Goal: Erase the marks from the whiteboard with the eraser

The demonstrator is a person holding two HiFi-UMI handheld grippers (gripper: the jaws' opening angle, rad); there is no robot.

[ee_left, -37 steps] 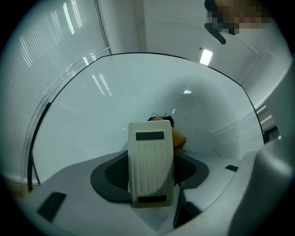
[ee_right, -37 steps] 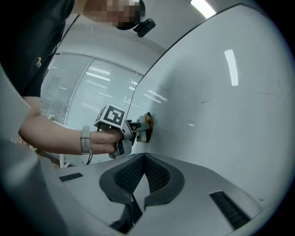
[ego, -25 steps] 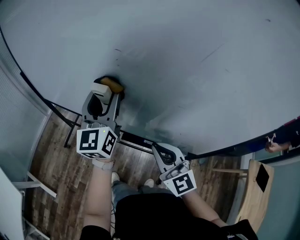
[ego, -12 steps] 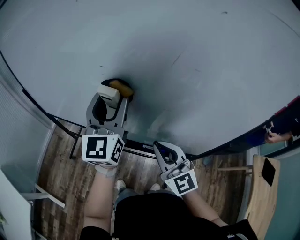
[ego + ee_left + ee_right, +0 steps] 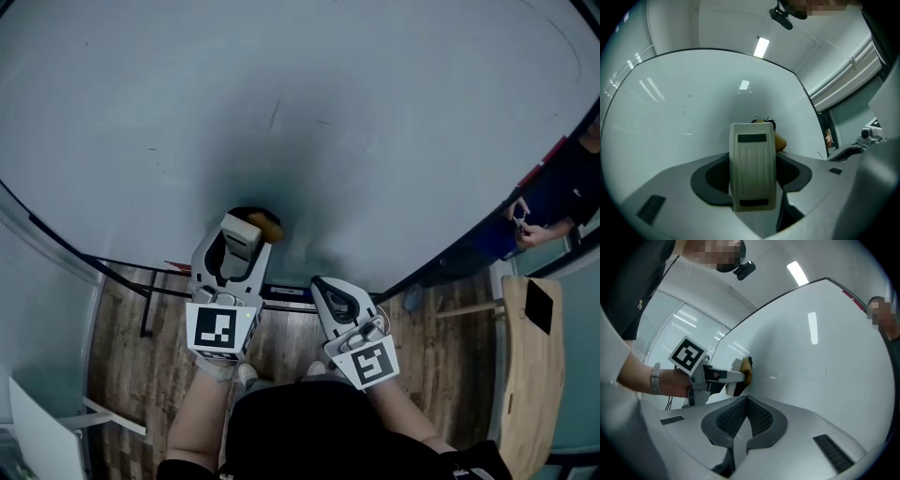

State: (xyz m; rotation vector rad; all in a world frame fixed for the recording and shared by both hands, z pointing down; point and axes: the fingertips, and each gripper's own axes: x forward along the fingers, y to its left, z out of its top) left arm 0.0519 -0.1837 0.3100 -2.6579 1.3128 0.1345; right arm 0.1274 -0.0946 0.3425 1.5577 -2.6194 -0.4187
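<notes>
Two claws: left claw (image 5: 240, 242) clamps the eraser (image 5: 266, 225) against the whiteboard (image 5: 328, 112); right claw (image 5: 746, 400) closed on nothing.

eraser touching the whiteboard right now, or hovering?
Touching. The right gripper view shows the eraser side-on, its pad pressed flat against the whiteboard with no gap between them.
</notes>
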